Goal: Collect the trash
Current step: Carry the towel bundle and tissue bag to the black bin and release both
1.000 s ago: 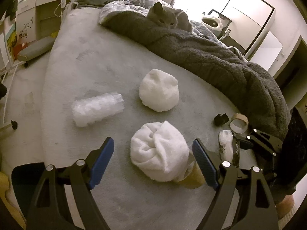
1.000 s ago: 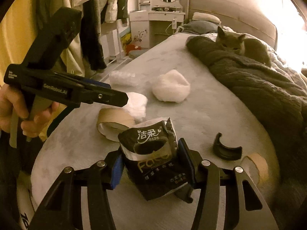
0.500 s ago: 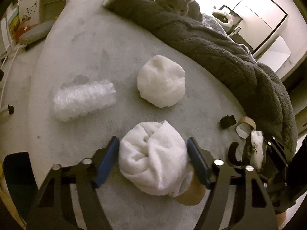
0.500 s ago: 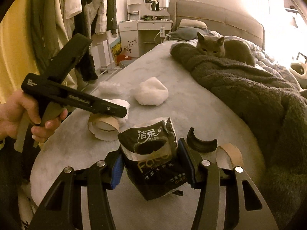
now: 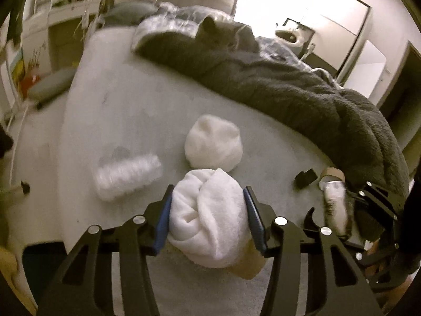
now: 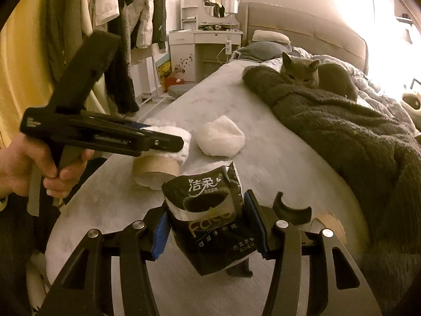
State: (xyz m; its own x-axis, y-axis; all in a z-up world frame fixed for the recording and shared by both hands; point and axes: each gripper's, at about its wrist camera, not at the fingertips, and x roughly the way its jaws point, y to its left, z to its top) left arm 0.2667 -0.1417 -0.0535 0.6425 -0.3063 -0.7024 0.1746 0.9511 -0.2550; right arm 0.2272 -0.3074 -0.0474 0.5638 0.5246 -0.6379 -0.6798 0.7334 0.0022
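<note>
Left gripper (image 5: 209,218) is closing snug on the white wad (image 5: 208,218) beside the cardboard tube (image 6: 155,169) to bin it, right gripper (image 6: 205,229) clamped on the black wrapper (image 6: 210,221).

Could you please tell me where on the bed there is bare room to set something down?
The grey sheet is bare between the dark blanket and the bed's left edge, beyond the far white wad and plastic roll. It is crowded near both tools, around the black clip and cardboard ring.

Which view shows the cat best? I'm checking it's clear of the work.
The right wrist view: the cat is sharp, facing the camera, lying behind the dark blanket. The left wrist view shows only a blurred grey shape far back.
</note>
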